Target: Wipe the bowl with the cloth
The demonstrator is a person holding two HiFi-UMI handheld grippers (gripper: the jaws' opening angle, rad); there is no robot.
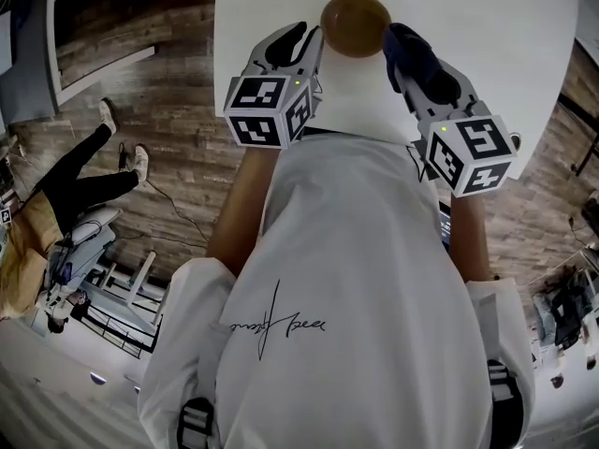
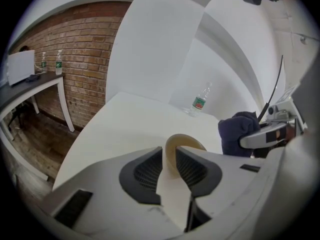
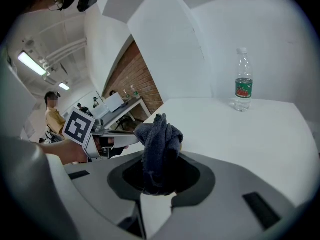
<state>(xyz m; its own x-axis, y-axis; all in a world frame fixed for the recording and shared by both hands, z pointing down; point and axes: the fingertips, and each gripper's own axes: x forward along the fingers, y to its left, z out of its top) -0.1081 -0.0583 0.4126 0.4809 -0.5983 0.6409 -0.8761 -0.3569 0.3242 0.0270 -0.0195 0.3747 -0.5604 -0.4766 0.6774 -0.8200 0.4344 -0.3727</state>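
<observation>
Head view: the bowl (image 1: 356, 23) is sitting on the white table (image 1: 505, 54) with a gripper on either side.
The left gripper (image 1: 301, 40) is straddling the bowl's left wall, its jaws standing slightly apart and seemingly not pinching. The right gripper (image 1: 402, 45) is clamping a bunched dark cloth (image 1: 418, 64) just beside the right rim. The bowl's hollow is lying to the left of the cloth, so the right hand, pitching forward and down, is probably needing only a short inward sweep.
</observation>
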